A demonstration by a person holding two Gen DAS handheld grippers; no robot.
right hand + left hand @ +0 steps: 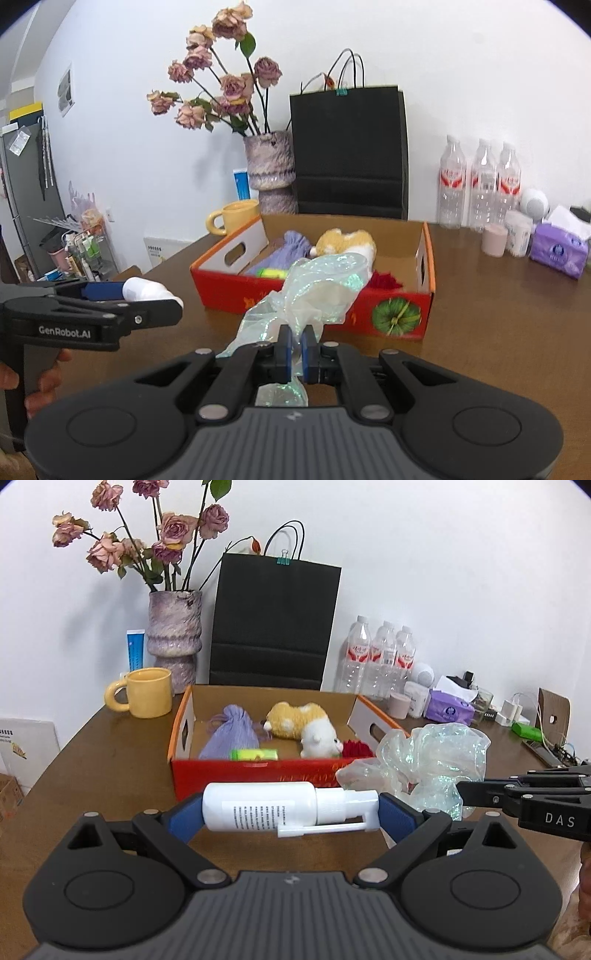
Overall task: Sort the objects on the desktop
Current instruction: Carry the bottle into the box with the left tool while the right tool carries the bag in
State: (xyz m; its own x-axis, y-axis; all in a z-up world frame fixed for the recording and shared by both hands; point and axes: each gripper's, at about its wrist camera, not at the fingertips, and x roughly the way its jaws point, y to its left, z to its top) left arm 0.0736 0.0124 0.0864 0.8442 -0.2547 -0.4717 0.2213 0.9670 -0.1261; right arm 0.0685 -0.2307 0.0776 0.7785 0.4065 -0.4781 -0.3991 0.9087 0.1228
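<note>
Two grippers: both held above the near part of the brown table (110, 775), each gripping one item.
Left gripper (290, 812): blue pads clenched on a white spray bottle (258, 805), which lies crosswise between them, base to the left, nozzle to the right, in front of the box's near wall.
Right gripper (295, 350): jaws nearly together, pinching a crumpled iridescent plastic bag (314, 288); the bag bulges up in front of the box's near wall and over its rim.
Person's hand (40, 376): wrapped round the left gripper's handle, seen in the right wrist view.
Red cardboard box (258, 771): open-topped, mid-table, just beyond both grippers.
Box contents: lilac pouch (231, 734) at left, yellow-green packet (255, 754) against the near wall, orange-and-white plush toy (303, 723) in the middle, red fuzzy item (356, 748) at the near right corner.
Yellow mug (147, 692): beyond the box's far left corner.
Vase of dried roses (173, 635): behind the mug, near the table's far edge.
Black paper bag (273, 620): upright behind the box, at the wall.
Far right: three clear water bottles (380, 657), with a purple tissue pack (448, 707) nearer.
</note>
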